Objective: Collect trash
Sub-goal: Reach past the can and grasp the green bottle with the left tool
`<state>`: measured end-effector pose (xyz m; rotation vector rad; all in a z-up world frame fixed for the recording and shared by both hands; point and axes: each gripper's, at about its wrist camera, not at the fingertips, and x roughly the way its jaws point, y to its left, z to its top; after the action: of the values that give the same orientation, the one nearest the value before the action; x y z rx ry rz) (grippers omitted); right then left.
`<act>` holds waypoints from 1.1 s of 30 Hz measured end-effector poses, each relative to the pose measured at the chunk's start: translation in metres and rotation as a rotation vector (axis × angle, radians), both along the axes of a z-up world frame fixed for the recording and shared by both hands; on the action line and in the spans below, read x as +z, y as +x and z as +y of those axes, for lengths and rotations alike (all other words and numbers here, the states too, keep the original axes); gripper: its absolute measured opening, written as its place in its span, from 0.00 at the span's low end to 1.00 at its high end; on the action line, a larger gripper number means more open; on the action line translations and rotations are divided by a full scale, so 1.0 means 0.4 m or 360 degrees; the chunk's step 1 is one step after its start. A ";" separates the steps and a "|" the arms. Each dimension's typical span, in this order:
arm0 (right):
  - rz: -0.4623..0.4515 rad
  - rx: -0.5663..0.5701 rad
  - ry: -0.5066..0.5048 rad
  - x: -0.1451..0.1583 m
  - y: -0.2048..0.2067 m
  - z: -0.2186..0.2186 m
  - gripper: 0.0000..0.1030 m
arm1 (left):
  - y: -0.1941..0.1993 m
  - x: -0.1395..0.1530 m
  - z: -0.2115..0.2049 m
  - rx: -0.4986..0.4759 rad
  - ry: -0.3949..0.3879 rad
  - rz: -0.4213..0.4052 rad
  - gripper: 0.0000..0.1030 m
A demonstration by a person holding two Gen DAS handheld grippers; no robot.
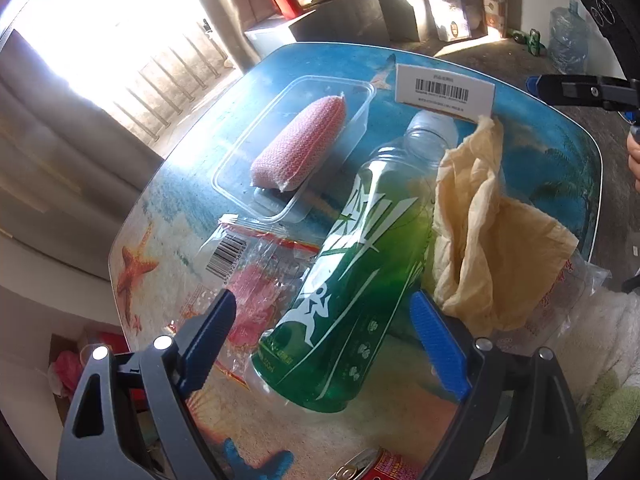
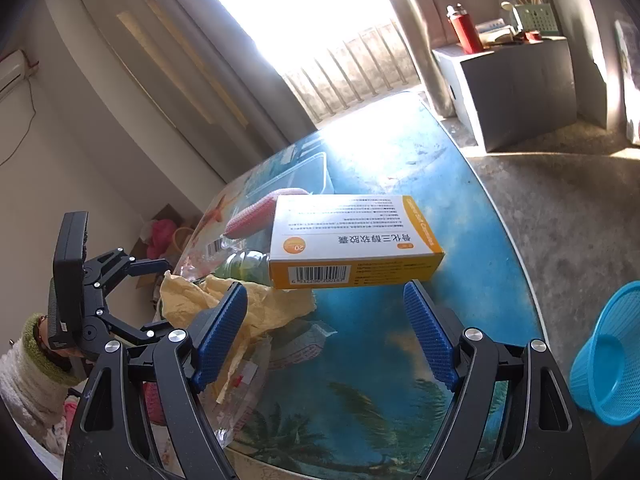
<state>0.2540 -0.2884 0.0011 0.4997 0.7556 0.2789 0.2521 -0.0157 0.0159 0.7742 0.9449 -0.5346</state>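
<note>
Both tongs are standing apart, gripping nothing. Left gripper (image 1: 324, 344) is straddling one green bottle (image 1: 352, 276), pads clear of it. Right gripper (image 2: 326, 336) is facing one yellow box (image 2: 352, 240) at 12 o'clock, bare table (image 2: 400, 352) between. One tan paper wad (image 1: 484, 236) is lying at the bottle's 3 o'clock; the table edge is curving beyond.

a lived-in home here, with a glass-topped table printed with a beach and starfish scene (image 1: 136, 268), a bare concrete floor (image 2: 568, 208), a bright balcony railing (image 2: 348, 68), a red thermos flask (image 2: 464, 30) on a grey cabinet (image 2: 516, 92) and a white wall air conditioner (image 2: 12, 70).
</note>
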 end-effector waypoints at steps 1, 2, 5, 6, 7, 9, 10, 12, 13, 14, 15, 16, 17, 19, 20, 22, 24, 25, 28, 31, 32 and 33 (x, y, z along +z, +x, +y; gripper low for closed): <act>0.0001 -0.0001 0.0001 -0.001 0.002 0.001 0.74 | 0.007 -0.006 -0.009 -0.0040 0.0020 0.0027 0.83; 0.0003 -0.0003 0.0001 -0.002 0.003 0.001 0.74 | 0.012 -0.012 -0.019 -0.0085 0.0045 0.0046 0.81; 0.0012 -0.0008 0.0005 -0.005 0.003 -0.001 0.74 | 0.029 -0.027 -0.042 -0.0190 0.0101 0.0120 0.73; 0.0014 -0.0010 0.0008 -0.007 0.003 -0.002 0.74 | 0.038 -0.032 -0.046 -0.0201 0.0106 0.0157 0.71; 0.0016 -0.0012 0.0009 -0.009 0.005 -0.003 0.74 | 0.047 -0.036 -0.050 -0.0208 0.0111 0.0193 0.69; 0.0021 -0.0015 0.0012 -0.011 0.006 -0.004 0.74 | 0.056 -0.044 -0.052 -0.0227 0.0127 0.0229 0.64; 0.0023 -0.0015 0.0016 -0.013 0.006 -0.005 0.74 | 0.059 -0.047 -0.054 -0.0241 0.0139 0.0232 0.64; 0.0028 -0.0013 0.0023 -0.013 0.006 -0.007 0.74 | 0.057 -0.052 -0.057 -0.0276 0.0151 0.0245 0.63; 0.0029 -0.0012 0.0025 -0.013 0.006 -0.006 0.74 | 0.060 -0.057 -0.059 -0.0285 0.0160 0.0260 0.63; 0.0029 -0.0011 0.0026 -0.013 0.006 -0.005 0.74 | 0.062 -0.060 -0.059 -0.0287 0.0164 0.0271 0.63; 0.0028 -0.0010 0.0025 -0.012 0.006 -0.005 0.74 | 0.064 -0.062 -0.059 -0.0289 0.0165 0.0278 0.63; 0.0027 -0.0009 0.0025 -0.013 0.005 -0.006 0.74 | 0.067 -0.064 -0.059 -0.0290 0.0170 0.0281 0.63; 0.0026 -0.0008 0.0025 -0.011 0.005 -0.006 0.74 | 0.066 -0.063 -0.061 -0.0292 0.0174 0.0277 0.62; 0.0024 -0.0010 0.0026 -0.010 0.005 -0.005 0.74 | 0.062 -0.062 -0.064 -0.0303 0.0184 0.0260 0.61; 0.0023 -0.0011 0.0027 -0.010 0.006 -0.005 0.74 | 0.058 -0.061 -0.065 -0.0308 0.0188 0.0251 0.59; 0.0022 -0.0015 0.0028 -0.009 0.002 -0.005 0.74 | 0.049 -0.054 -0.067 -0.0312 0.0174 0.0246 0.57; 0.0021 -0.0017 0.0029 -0.007 0.002 -0.006 0.74 | 0.042 -0.045 -0.065 -0.0308 0.0153 0.0245 0.56; 0.0021 -0.0017 0.0028 -0.006 0.002 -0.005 0.74 | 0.038 -0.039 -0.065 -0.0308 0.0147 0.0234 0.55; 0.0015 -0.0016 0.0026 -0.001 0.002 -0.004 0.74 | 0.028 -0.021 -0.058 -0.0299 0.0117 0.0228 0.53; 0.0004 -0.0012 0.0022 0.004 -0.002 -0.001 0.74 | 0.018 -0.013 -0.049 -0.0286 0.0115 0.0231 0.53; 0.0004 -0.0012 0.0023 0.005 -0.001 0.000 0.74 | 0.015 -0.013 -0.047 -0.0282 0.0118 0.0230 0.53; 0.0004 -0.0010 0.0024 0.006 -0.002 0.002 0.74 | 0.015 -0.016 -0.045 -0.0272 0.0115 0.0236 0.53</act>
<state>0.2533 -0.2878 0.0033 0.5170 0.7549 0.2782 0.2580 -0.0339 0.0097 0.8950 1.0451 -0.7181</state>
